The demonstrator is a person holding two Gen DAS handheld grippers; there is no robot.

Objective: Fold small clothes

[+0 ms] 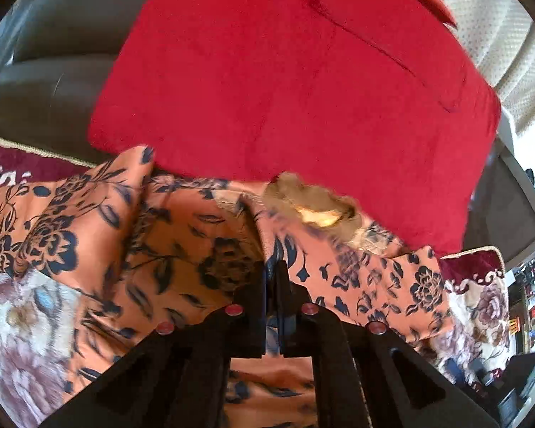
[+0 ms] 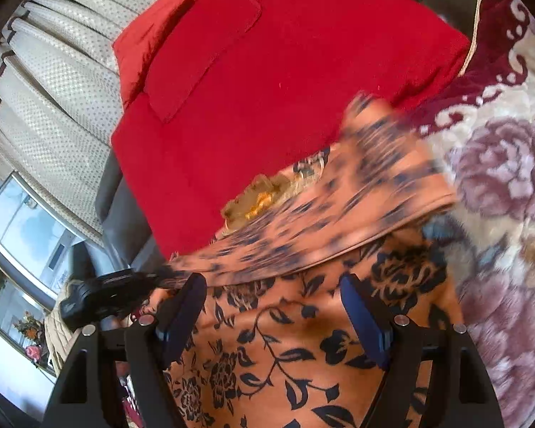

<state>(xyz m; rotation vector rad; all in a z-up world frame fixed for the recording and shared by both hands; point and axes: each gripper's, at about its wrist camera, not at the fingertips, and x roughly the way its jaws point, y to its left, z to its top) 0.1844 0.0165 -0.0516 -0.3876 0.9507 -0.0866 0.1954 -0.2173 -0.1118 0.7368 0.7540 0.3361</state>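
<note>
Left wrist view: your left gripper [image 1: 274, 267] has its jaws pressed together, pinching a fold of the orange floral garment [image 1: 182, 235], which spreads from 9 to 3 o'clock below the red cushion [image 1: 285, 82] at 12.

Right wrist view: your right gripper [image 2: 273, 306] stands with jaws apart over the garment [image 2: 285, 349]; a blurred flap rises toward 1 o'clock. The floral blanket [image 2: 506, 178] lies at 3 o'clock.
</note>
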